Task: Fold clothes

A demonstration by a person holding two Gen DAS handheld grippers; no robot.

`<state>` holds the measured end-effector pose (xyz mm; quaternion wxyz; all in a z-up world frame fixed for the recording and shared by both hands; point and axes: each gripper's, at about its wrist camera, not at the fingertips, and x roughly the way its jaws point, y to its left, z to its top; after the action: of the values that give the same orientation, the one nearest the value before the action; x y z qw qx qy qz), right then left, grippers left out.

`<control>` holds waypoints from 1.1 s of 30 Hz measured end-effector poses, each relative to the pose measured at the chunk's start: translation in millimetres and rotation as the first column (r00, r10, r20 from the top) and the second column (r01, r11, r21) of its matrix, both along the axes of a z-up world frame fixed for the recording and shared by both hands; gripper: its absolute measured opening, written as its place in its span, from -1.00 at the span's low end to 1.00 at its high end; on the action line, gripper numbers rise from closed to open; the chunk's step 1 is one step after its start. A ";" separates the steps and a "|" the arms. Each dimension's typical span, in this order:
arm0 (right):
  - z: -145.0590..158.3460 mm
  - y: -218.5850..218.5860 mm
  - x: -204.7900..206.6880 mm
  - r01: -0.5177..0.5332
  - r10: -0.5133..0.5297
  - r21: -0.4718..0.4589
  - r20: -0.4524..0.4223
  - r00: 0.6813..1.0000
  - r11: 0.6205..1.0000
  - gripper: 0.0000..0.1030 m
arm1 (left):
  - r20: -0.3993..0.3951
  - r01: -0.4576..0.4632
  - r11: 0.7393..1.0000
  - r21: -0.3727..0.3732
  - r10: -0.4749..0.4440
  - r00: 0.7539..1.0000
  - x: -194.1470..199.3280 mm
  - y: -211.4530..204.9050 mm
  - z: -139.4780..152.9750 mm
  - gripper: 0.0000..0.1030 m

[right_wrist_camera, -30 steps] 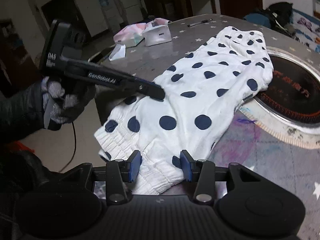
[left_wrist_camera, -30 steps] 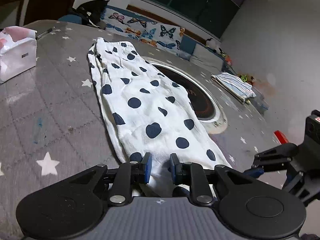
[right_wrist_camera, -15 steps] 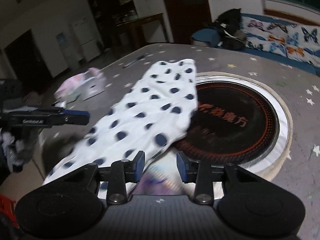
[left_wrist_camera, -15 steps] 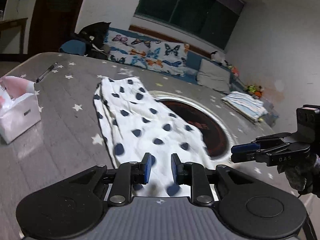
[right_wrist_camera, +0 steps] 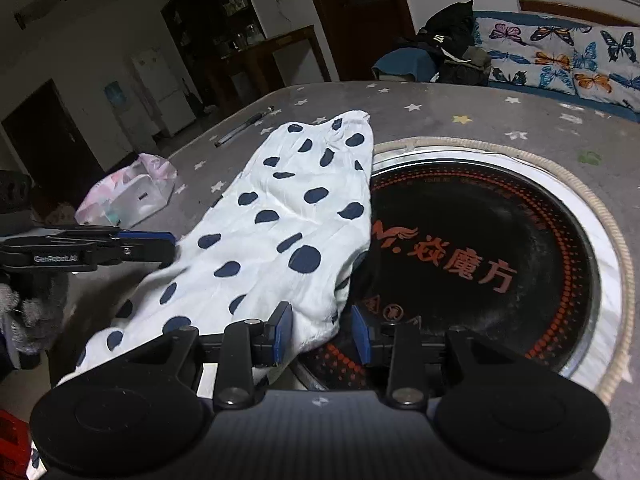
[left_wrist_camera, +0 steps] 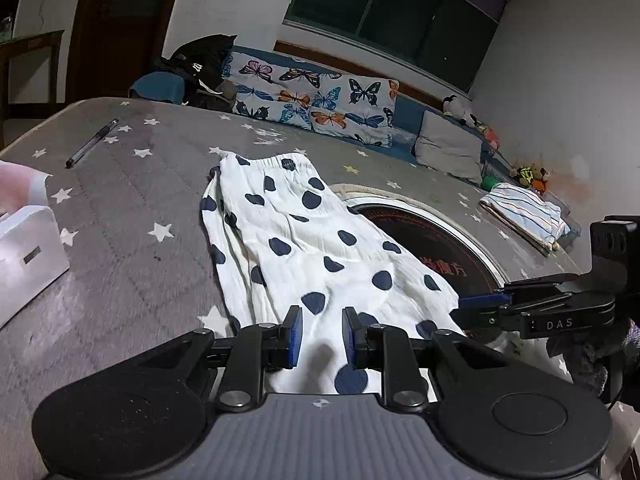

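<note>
White trousers with navy dots (left_wrist_camera: 312,248) lie stretched along the grey star-patterned table (left_wrist_camera: 120,208), elastic waistband at the far end. Their right edge overlaps a round black hob (right_wrist_camera: 480,248). My left gripper (left_wrist_camera: 320,338) is open above the near end of the trousers, and cloth shows in the gap between its blue pads. My right gripper (right_wrist_camera: 322,330) is open over the near right edge of the trousers (right_wrist_camera: 280,220), beside the hob. Each gripper shows in the other's view: the right gripper (left_wrist_camera: 480,306) and the left gripper (right_wrist_camera: 160,240), held by gloved hands.
A white tissue box (left_wrist_camera: 24,256) stands left of the trousers, and a pen (left_wrist_camera: 92,142) lies at the far left. A folded striped cloth (left_wrist_camera: 524,216) rests at the table's far right. A sofa with butterfly cushions (left_wrist_camera: 320,100) is behind the table.
Both grippers have pulled back and tilted up from the bunched near end of the trousers. The right one has moved from the table edge to beside the hob. The trousers now lie straighter.
</note>
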<state>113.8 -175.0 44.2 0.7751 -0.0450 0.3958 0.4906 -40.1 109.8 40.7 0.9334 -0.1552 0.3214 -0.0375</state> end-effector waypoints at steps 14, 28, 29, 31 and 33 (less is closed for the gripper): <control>6.7 -5.2 -11.1 0.013 -0.007 -0.073 0.087 0.996 0.997 -0.92 | -0.041 -0.072 0.991 0.111 0.077 0.996 7.7 10.2 -13.9 -0.80; 36.9 1.4 -35.9 -0.005 0.008 -0.021 0.170 0.985 1.000 -0.79 | -0.039 -0.105 0.985 0.141 0.111 0.993 51.3 10.3 -8.2 -0.68; 37.3 4.1 -40.9 -0.025 0.028 -0.020 0.173 0.985 0.999 -0.76 | -0.041 -0.109 0.984 0.144 0.116 0.992 53.5 10.2 -9.8 -0.68; 38.2 9.5 -50.9 -0.066 0.069 -0.019 0.177 0.982 0.998 -0.61 | -0.044 -0.117 0.982 0.147 0.124 0.991 56.7 11.0 -12.7 -0.69; 33.9 17.5 -62.7 -0.108 0.115 -0.047 0.193 0.974 0.993 -0.46 | -0.038 -0.119 0.981 0.153 0.126 0.991 57.6 11.3 -13.8 -0.82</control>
<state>51.1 -157.5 78.0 0.7805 -0.1293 0.3233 0.5193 17.6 121.1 26.9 0.9351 -0.1047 0.3353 0.0481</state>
